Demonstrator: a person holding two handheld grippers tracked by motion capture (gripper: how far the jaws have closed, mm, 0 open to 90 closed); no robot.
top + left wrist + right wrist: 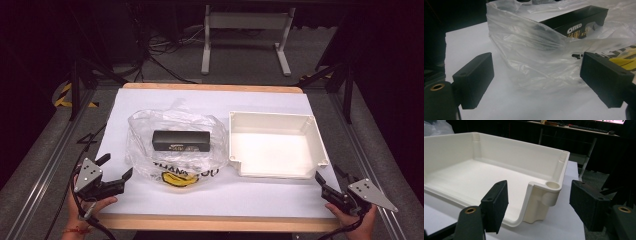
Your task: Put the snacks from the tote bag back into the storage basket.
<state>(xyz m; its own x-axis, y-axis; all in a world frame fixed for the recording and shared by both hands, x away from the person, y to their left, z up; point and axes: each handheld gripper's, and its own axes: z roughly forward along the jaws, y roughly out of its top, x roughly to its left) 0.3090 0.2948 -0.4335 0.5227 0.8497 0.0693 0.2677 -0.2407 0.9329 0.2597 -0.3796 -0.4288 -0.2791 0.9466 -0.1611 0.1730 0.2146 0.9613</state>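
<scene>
A clear plastic bag [172, 145] with yellow and black print lies on the white table cover, and a black Oreo box [181, 140] rests inside it. To its right stands an empty white plastic tray [275, 145]. My left gripper [116, 169] is open at the front left, just short of the bag's left edge. In the left gripper view the bag [536, 52] and the box [576, 21] lie beyond the spread jaws. My right gripper [331, 176] is open at the front right, facing the tray's near right corner [546, 195].
The table cover ends at a wooden edge [210, 222] along the front. Metal rails [50, 160] run down both sides of the table. A white table frame [245, 35] and cables stand on the floor beyond the far edge.
</scene>
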